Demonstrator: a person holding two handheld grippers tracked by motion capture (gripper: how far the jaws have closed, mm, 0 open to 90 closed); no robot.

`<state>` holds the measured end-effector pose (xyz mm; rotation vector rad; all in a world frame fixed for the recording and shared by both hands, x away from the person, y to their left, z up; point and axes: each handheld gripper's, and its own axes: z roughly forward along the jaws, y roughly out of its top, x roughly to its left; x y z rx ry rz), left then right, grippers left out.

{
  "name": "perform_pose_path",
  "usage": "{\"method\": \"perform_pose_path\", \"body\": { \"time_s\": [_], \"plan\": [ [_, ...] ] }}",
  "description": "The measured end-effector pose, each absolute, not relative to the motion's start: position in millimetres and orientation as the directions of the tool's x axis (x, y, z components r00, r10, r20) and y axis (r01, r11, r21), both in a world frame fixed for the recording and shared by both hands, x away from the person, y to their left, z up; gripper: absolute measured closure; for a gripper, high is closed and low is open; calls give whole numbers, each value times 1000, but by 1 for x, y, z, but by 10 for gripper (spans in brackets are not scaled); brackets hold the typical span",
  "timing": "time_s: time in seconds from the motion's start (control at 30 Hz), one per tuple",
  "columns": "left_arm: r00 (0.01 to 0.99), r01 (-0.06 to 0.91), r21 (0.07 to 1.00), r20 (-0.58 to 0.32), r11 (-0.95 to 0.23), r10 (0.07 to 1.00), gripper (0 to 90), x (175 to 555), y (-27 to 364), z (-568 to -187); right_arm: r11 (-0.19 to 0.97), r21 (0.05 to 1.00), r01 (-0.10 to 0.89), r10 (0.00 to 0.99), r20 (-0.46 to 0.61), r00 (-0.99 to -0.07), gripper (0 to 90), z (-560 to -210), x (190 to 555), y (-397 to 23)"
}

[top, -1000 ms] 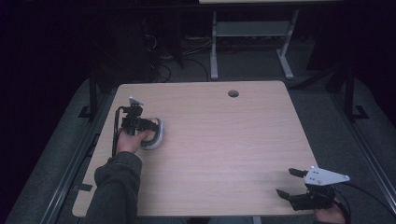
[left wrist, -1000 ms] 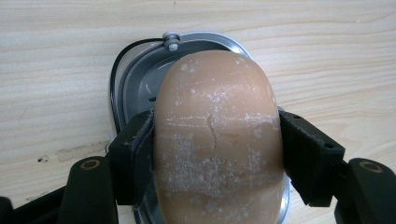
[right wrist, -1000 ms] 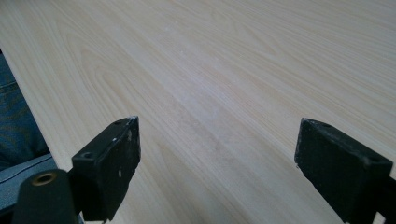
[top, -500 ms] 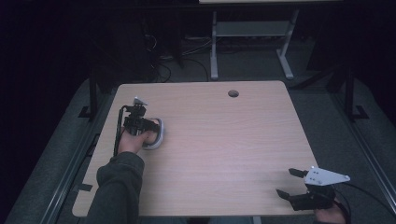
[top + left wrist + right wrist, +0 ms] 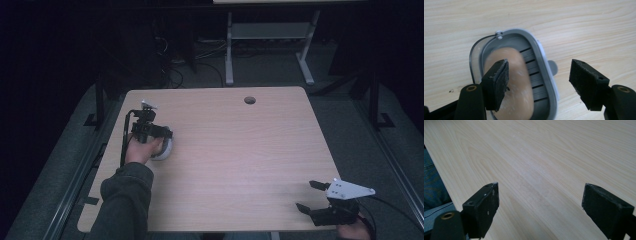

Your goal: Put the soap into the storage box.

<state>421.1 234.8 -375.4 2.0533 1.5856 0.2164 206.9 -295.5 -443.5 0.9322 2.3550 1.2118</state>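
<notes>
Right now, work in hand: the left gripper (image 5: 537, 85) is hanging over a grey soap dish (image 5: 546, 75) that is sitting on the left part of the table (image 5: 240, 150), near its left edge.
Left gripper state: its jaws are standing apart, one over the soap and one over bare wood beyond the dish rim, gripping nothing.
Soap: a peach-coloured bar of soap (image 5: 509, 82) is lying inside the dish on its slatted floor, toward one long side.
Lid: a clear lid (image 5: 475, 53) is peeking out from behind the dish at its hinge (image 5: 498, 35), so the dish is looking open to me.
Done so far: I judge the reaching is finished, with the gripper lined up above the dish.
Left to do: closing on the soap or the dish, and whatever lifting or moving follows; nothing is being held yet.
Right gripper state: the right gripper (image 5: 312, 196) is waiting at the near right corner of the table, jaws wide apart over bare wood, well apart from the dish.
Hard to make out: the soap is blurring, so its surface is unclear.
Cut off: the near end of the dish is running under the jaws and out of the bottom of the left gripper view.
Hidden: from the high view the left hand (image 5: 142, 149) is covering most of the dish.
</notes>
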Motion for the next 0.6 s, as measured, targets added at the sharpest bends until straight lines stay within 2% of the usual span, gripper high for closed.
{"method": "perform_pose_path", "body": {
  "time_s": [0.6],
  "plan": [
    [371,816,552,-268,-174,889,300,405,233,-367,422,811,406,692,1,-722,138,-443,206,-297]
  ]
}}
